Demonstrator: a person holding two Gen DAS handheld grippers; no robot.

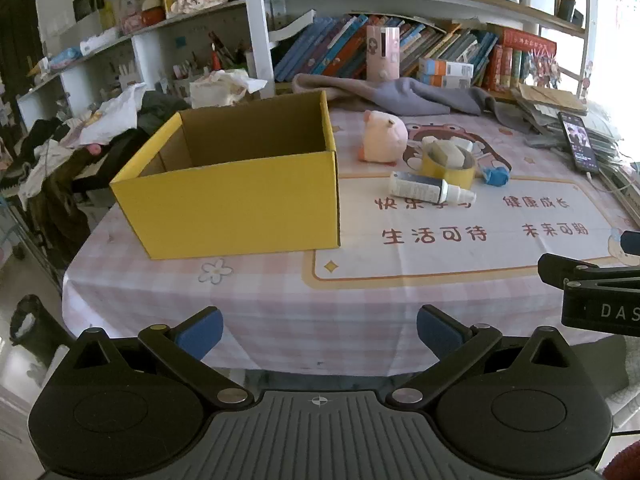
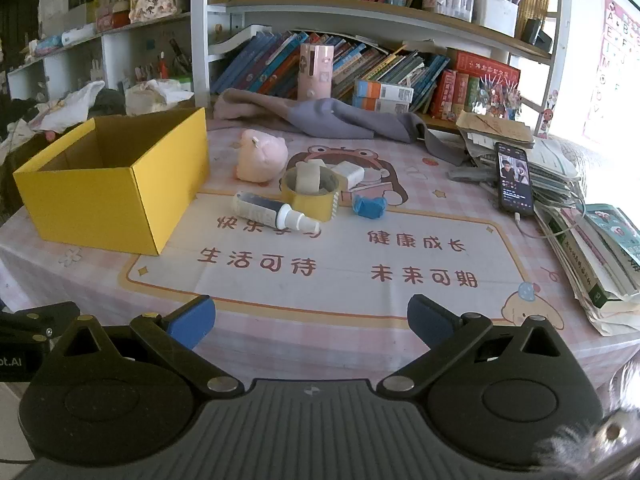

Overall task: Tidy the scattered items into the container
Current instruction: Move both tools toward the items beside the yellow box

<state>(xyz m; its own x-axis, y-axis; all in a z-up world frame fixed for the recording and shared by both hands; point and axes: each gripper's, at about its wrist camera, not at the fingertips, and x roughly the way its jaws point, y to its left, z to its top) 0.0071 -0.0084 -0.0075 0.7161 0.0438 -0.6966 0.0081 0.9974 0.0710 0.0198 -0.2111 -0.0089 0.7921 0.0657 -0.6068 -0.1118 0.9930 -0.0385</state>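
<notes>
Near the left edge of the table point(image 2: 360, 312) stands the yellow box point(image 1: 236, 196), open at the top and empty as far as its inside shows, so it is probably set there as the container for the loose things. These lie in a small cluster toward the middle of the table, beside the box and apart from it: a pink plush toy point(image 2: 260, 156), a roll of yellow tape point(image 2: 312, 196) standing on its flat side with a pale block point(image 2: 310, 178) resting in its hole, a white charger point(image 2: 350, 174) just behind the roll, a small bottle point(image 2: 272, 214) on its side in front of it, and a blue crumpled piece point(image 2: 370, 206) to the roll's right. A phone point(image 2: 516, 178) leans on the stack of papers at the right edge, likely no part of the job.

Both tools hang over the near edge of the table, tilted down toward the cluster. The left gripper point(image 1: 320, 332) has its jaws spread wide, nothing between them and nothing touched. The right gripper point(image 2: 312, 320) is the same: jaws fully apart, empty, well short of the bottle. Nothing looks packed yet.
</notes>
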